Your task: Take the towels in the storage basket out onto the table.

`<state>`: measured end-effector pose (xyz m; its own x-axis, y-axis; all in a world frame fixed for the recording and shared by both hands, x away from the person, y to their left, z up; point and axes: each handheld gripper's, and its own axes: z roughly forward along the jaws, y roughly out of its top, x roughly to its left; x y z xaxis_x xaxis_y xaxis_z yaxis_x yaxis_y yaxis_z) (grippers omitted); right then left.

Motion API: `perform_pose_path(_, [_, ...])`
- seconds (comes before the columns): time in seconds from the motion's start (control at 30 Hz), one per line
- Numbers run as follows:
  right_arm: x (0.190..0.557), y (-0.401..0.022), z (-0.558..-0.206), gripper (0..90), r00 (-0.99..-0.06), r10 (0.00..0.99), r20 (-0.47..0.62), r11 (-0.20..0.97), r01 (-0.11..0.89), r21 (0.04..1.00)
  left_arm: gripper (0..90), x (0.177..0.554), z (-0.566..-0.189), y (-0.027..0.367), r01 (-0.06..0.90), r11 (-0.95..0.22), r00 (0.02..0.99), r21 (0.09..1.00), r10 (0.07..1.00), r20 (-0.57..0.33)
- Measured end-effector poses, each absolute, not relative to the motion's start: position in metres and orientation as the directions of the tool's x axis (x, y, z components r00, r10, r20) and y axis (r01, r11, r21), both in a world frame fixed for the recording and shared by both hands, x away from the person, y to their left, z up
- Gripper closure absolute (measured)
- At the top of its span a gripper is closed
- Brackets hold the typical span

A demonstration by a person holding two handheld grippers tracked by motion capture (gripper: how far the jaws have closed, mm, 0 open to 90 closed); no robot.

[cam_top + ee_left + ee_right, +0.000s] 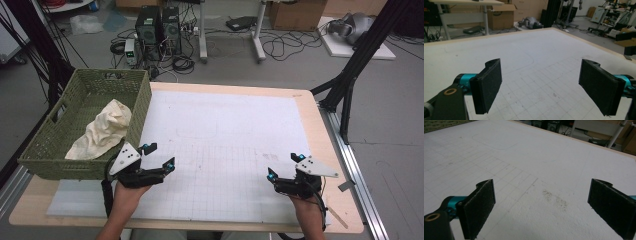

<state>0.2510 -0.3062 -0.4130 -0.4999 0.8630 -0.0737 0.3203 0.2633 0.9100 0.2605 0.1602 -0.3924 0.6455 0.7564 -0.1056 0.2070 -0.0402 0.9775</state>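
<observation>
Room: workshop floor behind the table (320,130), strewn with cables, computer towers (159,27) and cardboard boxes.
Surface: wooden table topped by a white gridded mat (225,140), faintly pencilled and carrying a small brown stain (555,198).
Basket: green woven basket (50,145) at the table's left edge, just left of and beyond the left gripper, almost touching it.
Cloth: crumpled cream cloth (102,130) lying inside the basket, just beyond and left of the left gripper, apart from its jaws.
Left gripper: left gripper (159,156) held low over the mat beside the basket's near right corner; jaws spread wide, nothing between them, bare grid seen between the pads (487,87) in the left gripper view.
Left hand: a hand (125,192) grips it from below, forearm entering at the bottom edge.
Right gripper: right gripper (285,166) held low over the mat's near right part, well apart from the left one; jaws wide, holding nothing, the stain lying on the mat just ahead between its pads (477,207).
Right hand: a hand (307,210) holds it near the table's front edge.
</observation>
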Motion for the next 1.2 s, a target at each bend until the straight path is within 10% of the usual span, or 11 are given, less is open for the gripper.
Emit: perform_pose_path(1.2, [0.246, -0.304, -0.412, 6.8, -0.515, 0.856, -0.052, 0.259, 0.339, 0.904, 18.8, 0.338, -0.316, 0.3, 0.253, 0.02, 0.454, 0.967, 0.88, -0.137])
